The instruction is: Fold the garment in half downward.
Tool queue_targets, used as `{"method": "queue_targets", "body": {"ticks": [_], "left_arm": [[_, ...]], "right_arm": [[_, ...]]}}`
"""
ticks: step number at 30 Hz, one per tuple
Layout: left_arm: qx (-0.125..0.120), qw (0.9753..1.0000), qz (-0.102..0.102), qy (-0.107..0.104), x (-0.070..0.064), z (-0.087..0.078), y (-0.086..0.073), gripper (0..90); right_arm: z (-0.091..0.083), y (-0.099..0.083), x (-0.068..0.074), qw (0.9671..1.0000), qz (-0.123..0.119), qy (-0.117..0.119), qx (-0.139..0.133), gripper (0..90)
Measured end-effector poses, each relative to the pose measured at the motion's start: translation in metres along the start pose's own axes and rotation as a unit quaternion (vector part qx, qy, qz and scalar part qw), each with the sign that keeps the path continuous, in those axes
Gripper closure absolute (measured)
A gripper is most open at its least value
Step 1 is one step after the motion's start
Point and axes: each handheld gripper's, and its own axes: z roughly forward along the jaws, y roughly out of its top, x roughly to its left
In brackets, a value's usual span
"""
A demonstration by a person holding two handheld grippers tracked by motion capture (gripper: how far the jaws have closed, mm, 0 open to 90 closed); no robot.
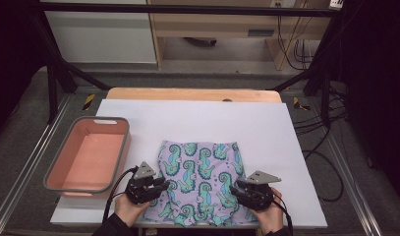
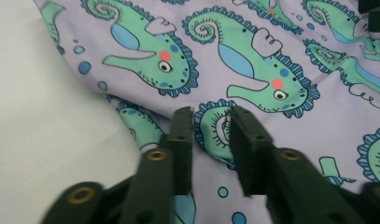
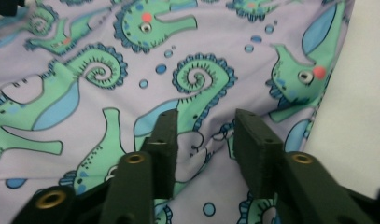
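Partly hidden seahorse cloth under both parted, empty hand-held grippers.

We are looking down on a wooden table that is carrying a white sheet over most of its top. Grey carpet floor is lying around it on both sides. A black metal frame is standing around the table. Behind it, a pale wooden shelf unit and a white cabinet are standing. Black cables are trailing on the floor at the right. The far sides are staying dark.
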Motion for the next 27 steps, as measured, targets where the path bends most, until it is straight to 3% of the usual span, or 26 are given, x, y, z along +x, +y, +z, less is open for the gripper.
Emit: {"method": "queue_targets", "body": {"ticks": [3, 10, 18, 27], "left_arm": [[-0.014, 0.9998, -0.008, -0.01, 0.005, -0.003, 0.0, 54.5], [-0.04, 0.9982, -0.023, -0.039, 0.015, -0.004, 0.002, 32.6], [-0.06, 0.9969, -0.02, -0.047, 0.019, -0.009, 0.01, 14.6], [-0.059, 0.997, -0.018, -0.046, 0.024, -0.008, 0.022, 11.9]], "right_arm": [[-0.001, 0.001, -0.002, 0.9997, 0.003, 0.01, -0.024, 38.4], [0.001, 0.003, -0.003, 0.9991, -0.001, 0.027, -0.034, 17.8], [0.002, 0.007, 0.0, 0.9985, -0.003, 0.047, -0.03, 6.5], [0.002, 0.009, 0.001, 0.9979, -0.001, 0.056, -0.033, 3.1]]}}
